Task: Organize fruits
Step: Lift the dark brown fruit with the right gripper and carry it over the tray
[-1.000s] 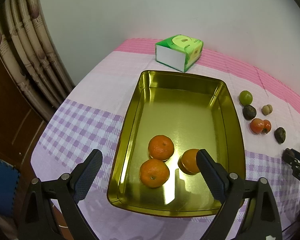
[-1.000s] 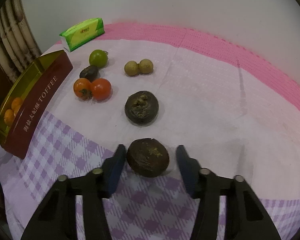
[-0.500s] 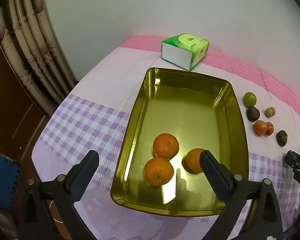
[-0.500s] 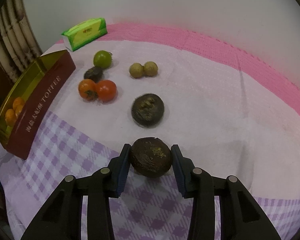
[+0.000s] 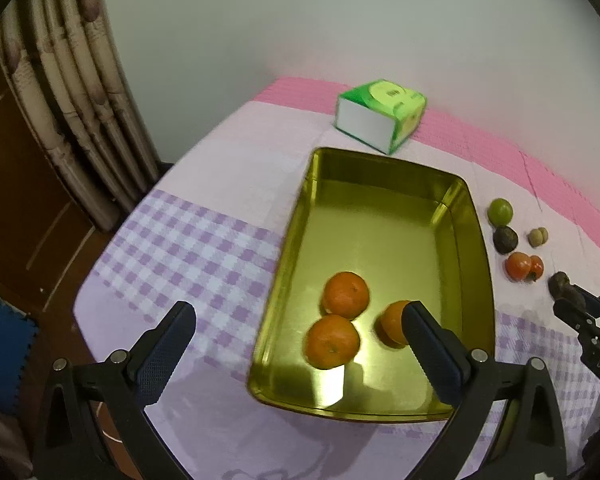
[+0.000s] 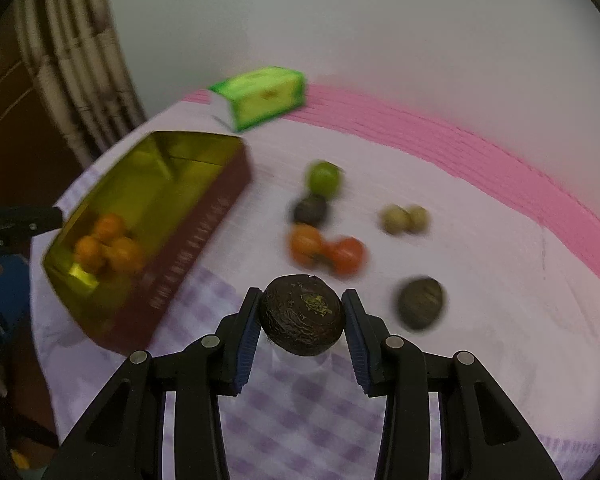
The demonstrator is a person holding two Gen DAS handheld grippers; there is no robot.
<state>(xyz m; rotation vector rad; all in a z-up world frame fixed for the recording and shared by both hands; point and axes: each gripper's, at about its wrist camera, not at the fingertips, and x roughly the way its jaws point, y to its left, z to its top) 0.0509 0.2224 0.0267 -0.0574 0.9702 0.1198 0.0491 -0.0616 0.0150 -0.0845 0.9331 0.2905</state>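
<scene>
Right gripper (image 6: 302, 312): we have clamped dark wrinkled round fruit (image 6: 301, 314) between blue pads; a second ago it lay on checked purple-and-white tablecloth (image 6: 300, 420) between parted jaws, now lifted clear, view blurred. Left gripper (image 5: 296, 344): jaws have just been opening further, now spread wide, nothing between them, hovering over near end of gold rectangular metal tin (image 5: 380, 216) with three oranges (image 5: 346, 294) inside. We judge next step: carry dark fruit to tin. Other fruits remain on cloth beside tin.
</scene>
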